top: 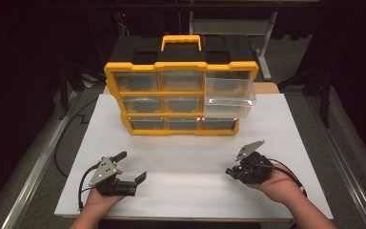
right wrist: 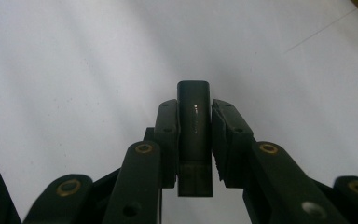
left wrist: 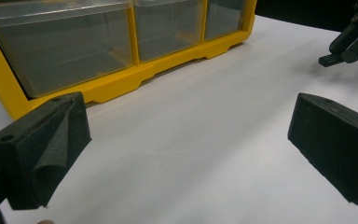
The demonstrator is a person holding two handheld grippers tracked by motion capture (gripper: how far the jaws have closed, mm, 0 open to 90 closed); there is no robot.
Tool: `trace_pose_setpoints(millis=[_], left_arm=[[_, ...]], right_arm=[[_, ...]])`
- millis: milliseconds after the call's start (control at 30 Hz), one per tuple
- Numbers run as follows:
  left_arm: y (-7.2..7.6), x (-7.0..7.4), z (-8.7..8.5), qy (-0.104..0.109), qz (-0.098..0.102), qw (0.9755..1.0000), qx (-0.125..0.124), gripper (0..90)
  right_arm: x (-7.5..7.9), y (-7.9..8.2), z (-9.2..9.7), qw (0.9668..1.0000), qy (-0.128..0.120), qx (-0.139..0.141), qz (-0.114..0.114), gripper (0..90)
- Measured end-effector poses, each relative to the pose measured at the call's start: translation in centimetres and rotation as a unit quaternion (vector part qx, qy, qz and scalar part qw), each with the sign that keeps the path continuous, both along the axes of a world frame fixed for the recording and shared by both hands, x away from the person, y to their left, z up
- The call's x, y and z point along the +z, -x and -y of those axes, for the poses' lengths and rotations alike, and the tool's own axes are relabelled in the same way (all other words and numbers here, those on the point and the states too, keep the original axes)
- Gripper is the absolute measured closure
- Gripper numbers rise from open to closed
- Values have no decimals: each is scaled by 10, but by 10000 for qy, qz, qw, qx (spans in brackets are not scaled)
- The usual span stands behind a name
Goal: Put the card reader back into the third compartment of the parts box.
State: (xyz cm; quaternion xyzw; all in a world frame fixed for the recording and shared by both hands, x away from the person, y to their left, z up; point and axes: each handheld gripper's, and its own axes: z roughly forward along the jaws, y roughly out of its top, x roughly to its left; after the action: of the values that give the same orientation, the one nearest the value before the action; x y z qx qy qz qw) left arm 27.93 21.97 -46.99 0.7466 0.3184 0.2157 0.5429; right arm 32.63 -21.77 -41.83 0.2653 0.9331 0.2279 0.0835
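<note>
**Right claw clamped on a small dark bar, left claw spread**

The right claw (top: 232, 172) sits at the near right of the white surface (top: 190, 157), pointing left. In the right gripper view its 2 jaws press on both sides of a small dark bar (right wrist: 194, 122), which stands lengthwise between them with its rounded end poking just past the tips; the bar is off the surface, held above bare white. From the left gripper view the same bar (left wrist: 330, 59) juts from that claw at the far right.

The left claw (top: 132, 166) rests at the near left, jaws wide apart with nothing between them, aimed toward the yellow drawer organizer (top: 181, 98) at the far middle. 1 clear drawer (top: 229, 98) at the organizer's right side is pulled out.
</note>
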Motion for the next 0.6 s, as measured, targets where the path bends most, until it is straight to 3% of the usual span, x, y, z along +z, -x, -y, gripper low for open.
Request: trace_pose_setpoints(millis=[400,600], left_arm=[[-3,-1,-1,-27,-7,10000,35,3],[-5,-1,-2,61,-21,9999,81,3]], right_arm=[[11,-2,-1,9997,111,180,-101,747],[23,-5,-1,9995,163,238,-102,747]])
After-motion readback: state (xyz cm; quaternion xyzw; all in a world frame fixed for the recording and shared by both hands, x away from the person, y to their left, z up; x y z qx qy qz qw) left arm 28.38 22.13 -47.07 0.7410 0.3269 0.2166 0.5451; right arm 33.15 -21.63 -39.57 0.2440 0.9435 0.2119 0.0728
